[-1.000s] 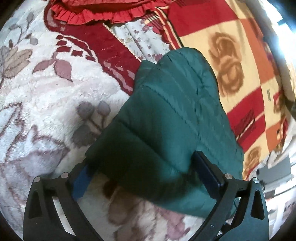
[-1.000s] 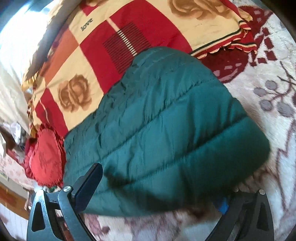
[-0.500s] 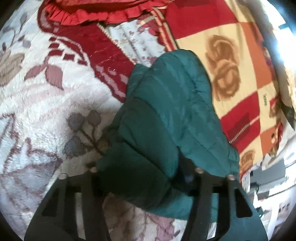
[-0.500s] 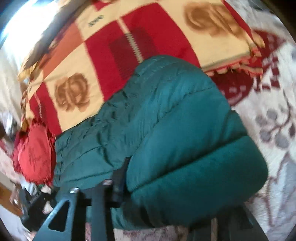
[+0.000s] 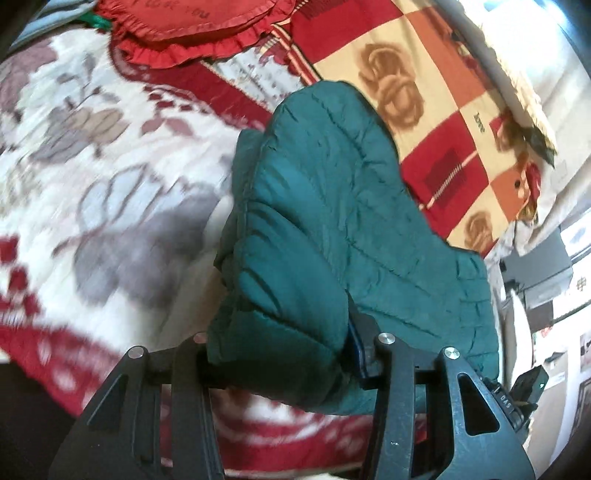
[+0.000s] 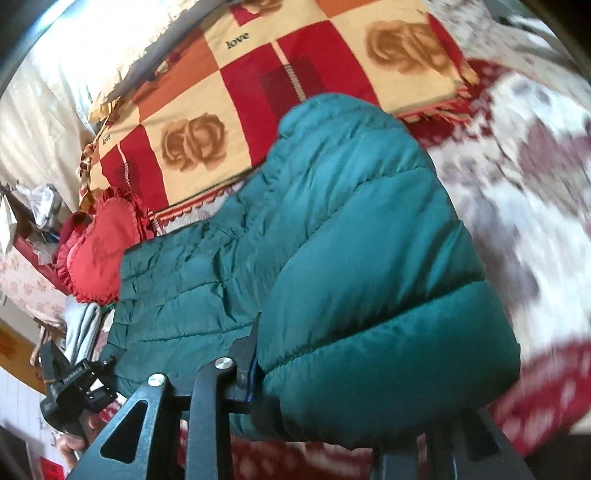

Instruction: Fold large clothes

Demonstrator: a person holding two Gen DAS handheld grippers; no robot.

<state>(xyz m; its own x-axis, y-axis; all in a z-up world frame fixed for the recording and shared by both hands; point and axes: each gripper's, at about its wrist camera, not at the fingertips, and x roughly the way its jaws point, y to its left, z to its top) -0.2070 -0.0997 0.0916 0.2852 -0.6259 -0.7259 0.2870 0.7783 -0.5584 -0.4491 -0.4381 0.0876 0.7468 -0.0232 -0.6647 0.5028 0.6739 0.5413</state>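
Gripping the puffy green jacket [image 5: 332,221] hem at 6 o'clock, both jaws clamped, risks slippery padding sliding free mid-fold.

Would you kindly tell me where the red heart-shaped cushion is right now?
In the left wrist view the red heart-shaped cushion lies at the top left, beyond the green puffer jacket and beside the checked rose blanket.
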